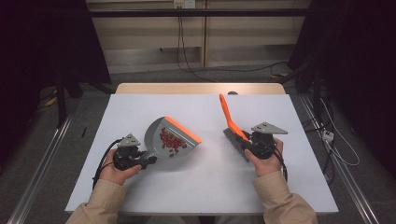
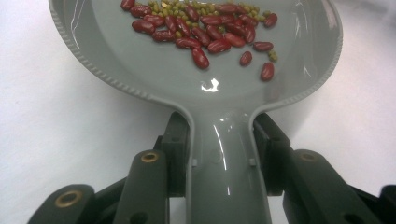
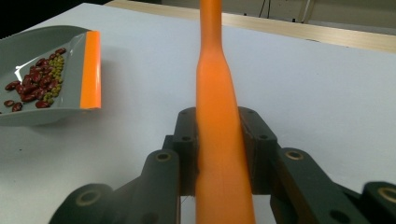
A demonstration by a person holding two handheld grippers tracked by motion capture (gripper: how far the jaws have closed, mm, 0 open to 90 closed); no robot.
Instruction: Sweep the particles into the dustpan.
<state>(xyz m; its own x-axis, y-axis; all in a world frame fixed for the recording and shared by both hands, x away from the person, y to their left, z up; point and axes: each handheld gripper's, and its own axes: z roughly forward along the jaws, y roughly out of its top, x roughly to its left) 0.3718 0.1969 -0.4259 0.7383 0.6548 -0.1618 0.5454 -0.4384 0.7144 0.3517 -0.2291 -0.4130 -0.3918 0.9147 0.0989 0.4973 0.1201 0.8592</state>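
A: Left side? 
B: Left gripper (image 1: 147, 161) clamps the grey dustpan (image 1: 159, 140) by its handle; red beans (image 1: 172, 139) lie in the pan.

A: Right? 
B: Right gripper (image 1: 249, 143) clenched on the orange brush (image 1: 229, 121), well apart from the dustpan, handle pointing away.

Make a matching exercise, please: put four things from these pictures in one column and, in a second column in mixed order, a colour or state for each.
Things:
1. dustpan
2. brush handle
3. beans
4. table top

Colour or state:
a. white, bare in front of the person
b. grey with an orange front strip, held by the left gripper
c. red and green, lying in the pan
d. orange, clamped in the right gripper

Pairs: 1-b, 2-d, 3-c, 4-a
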